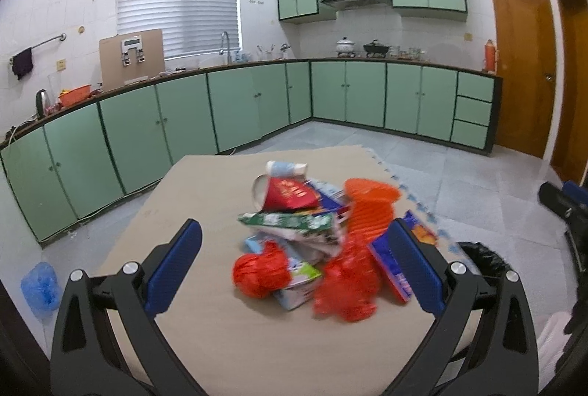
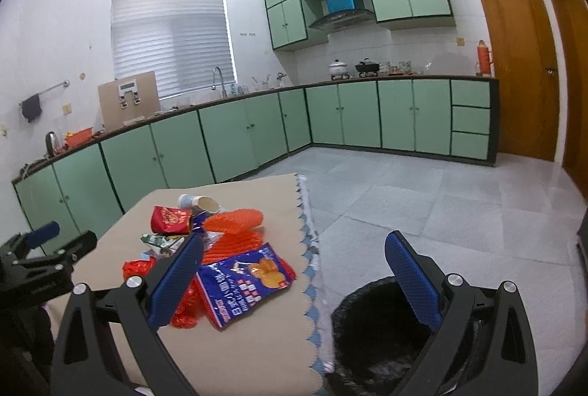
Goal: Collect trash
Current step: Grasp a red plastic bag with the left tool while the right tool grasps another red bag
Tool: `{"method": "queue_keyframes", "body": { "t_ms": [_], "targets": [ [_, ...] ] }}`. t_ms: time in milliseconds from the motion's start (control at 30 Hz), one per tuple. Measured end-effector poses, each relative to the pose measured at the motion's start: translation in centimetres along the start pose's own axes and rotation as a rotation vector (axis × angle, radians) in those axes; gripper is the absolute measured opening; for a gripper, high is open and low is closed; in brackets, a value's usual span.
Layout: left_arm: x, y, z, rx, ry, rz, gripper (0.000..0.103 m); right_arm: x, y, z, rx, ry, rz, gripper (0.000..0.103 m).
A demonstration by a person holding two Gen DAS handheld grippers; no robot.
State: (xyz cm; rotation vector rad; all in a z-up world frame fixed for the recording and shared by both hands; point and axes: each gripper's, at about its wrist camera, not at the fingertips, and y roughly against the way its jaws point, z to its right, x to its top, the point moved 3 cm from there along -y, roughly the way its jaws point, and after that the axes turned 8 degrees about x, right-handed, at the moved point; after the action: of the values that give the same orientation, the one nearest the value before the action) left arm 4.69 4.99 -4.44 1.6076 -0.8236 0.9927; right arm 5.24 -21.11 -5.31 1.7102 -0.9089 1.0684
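Observation:
A pile of trash (image 1: 312, 234) lies on a beige mat (image 1: 205, 197): red plastic bags (image 1: 261, 267), an orange foam net (image 1: 371, 205), a red packet (image 1: 290, 194), a green wrapper (image 1: 290, 221), a paper cup (image 1: 286, 169) and a blue snack bag (image 2: 246, 282). My left gripper (image 1: 294, 260) is open and empty, just short of the pile. My right gripper (image 2: 294, 271) is open and empty above the mat's right edge. A bin with a black liner (image 2: 382, 333) stands right of the mat, under my right gripper. The left gripper also shows in the right wrist view (image 2: 40, 256).
Green base cabinets (image 1: 239, 109) run along the left and far walls. A wooden door (image 1: 522, 65) is at the right. A blue plastic bag (image 1: 40, 285) lies on the grey tiled floor (image 2: 422, 197) left of the mat.

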Motion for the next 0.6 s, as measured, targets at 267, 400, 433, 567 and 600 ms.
{"method": "queue_keyframes", "body": {
  "t_ms": [267, 400, 433, 567, 600],
  "targets": [
    [-2.8, -3.7, -2.4, 0.023, 0.012, -0.091, 0.098, -2.6, -4.2, -0.8, -0.014, 0.053, -0.105, 0.097],
    [-4.2, -5.5, -3.0, 0.049, 0.001, -0.121, 0.098, -3.7, -5.7, -1.0, -0.013, 0.061, -0.14, 0.097],
    [-4.5, -5.9, -3.2, 0.052, 0.003, -0.129, 0.098, -3.8, -6.0, -1.0, -0.012, 0.061, -0.143, 0.097],
    [-5.2, -7.5, -3.5, 0.058, 0.005, -0.151, 0.098, -4.6, -7.6, -1.1, -0.012, 0.063, -0.169, 0.097],
    [-5.3, -8.0, -3.5, 0.056, 0.007, -0.157, 0.098, -4.7, -7.8, -1.2, -0.011, 0.06, -0.174, 0.096]
  ]
}}
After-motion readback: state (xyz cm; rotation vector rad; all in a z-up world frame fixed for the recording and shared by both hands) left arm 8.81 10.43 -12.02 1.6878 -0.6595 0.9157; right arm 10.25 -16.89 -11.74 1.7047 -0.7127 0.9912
